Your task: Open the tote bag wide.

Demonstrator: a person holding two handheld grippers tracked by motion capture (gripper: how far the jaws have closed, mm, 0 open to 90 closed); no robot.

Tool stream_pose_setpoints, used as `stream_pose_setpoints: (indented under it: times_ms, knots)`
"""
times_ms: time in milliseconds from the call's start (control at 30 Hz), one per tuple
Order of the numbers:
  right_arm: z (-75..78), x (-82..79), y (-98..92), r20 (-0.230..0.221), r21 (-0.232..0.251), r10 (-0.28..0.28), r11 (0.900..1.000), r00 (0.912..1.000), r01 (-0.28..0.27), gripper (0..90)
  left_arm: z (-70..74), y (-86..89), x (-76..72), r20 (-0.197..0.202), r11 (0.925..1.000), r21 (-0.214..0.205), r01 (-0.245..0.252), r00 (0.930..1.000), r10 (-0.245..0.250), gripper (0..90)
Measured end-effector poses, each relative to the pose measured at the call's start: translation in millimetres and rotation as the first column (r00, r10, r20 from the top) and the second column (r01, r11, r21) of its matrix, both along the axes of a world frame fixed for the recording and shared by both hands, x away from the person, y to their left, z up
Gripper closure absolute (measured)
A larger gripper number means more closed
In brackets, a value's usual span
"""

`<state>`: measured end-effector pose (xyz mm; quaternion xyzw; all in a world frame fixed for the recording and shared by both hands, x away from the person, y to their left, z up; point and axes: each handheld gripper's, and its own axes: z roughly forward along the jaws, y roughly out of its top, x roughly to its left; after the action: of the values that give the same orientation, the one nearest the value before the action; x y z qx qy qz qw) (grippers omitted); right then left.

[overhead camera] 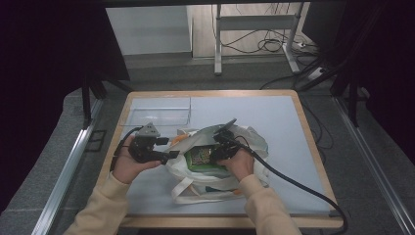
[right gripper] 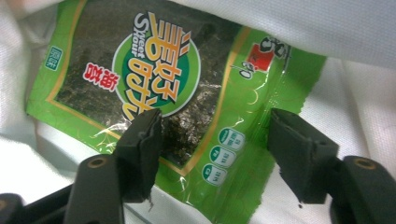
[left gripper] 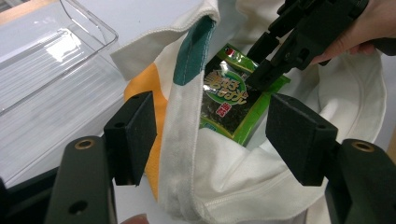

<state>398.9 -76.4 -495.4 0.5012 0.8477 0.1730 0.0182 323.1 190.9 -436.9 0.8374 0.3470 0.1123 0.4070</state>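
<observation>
The white cloth tote bag hides much of the green foil snack packet; in the right gripper view that packet's lower corner runs off the bottom edge, its small print unreadable.

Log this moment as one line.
left gripper: open around tote bag rim | right gripper: open over green snack packet in bag | clear tray: beside bag

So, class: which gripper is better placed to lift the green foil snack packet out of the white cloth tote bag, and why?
Right. The right gripper is inside the white cloth tote bag, jaws open astride the green foil snack packet. The left gripper sits at the bag's rim with open jaws, farther from the packet.
</observation>
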Motion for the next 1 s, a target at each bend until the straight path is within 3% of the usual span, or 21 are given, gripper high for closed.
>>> stream_pose_setpoints:
  times_ms: [300, 367, 667, 800, 1000]
  knots:
    - [-4.4, 3.0, -0.2, -0.013, 0.015, -0.026, 0.9995, 0.9996, 0.026, 42.9, -0.5, -1.0, -0.1, 0.005, 1.0000, 0.006, 0.005, 1.0000, -0.005, 33.6]
    - [-3.9, 2.7, -1.5, -0.003, 0.015, -0.034, 0.9993, 0.9994, 0.034, 52.2, -0.9, -1.3, 0.1, 0.003, 1.0000, 0.006, 0.006, 1.0000, -0.006, 33.6]
    - [-3.2, 2.0, -2.3, -0.018, 0.055, -0.035, 0.9978, 0.9992, 0.036, 76.4, -2.2, -1.8, 0.4, 0.000, 0.9999, 0.013, 0.003, 1.0000, -0.003, 33.6]
    - [-2.5, 0.8, -2.4, -0.010, 0.069, -0.040, 0.9968, 0.9992, 0.041, 83.7, -2.7, -2.0, 0.7, -0.002, 0.9999, 0.012, 0.004, 1.0000, -0.004, 33.6]
    - [1.2, -2.0, -3.2, 0.011, 0.067, -0.031, 0.9973, 0.9995, 0.030, 87.9, -3.2, -1.8, 1.2, 0.000, 0.9999, 0.016, 0.006, 1.0000, -0.006, 33.4]
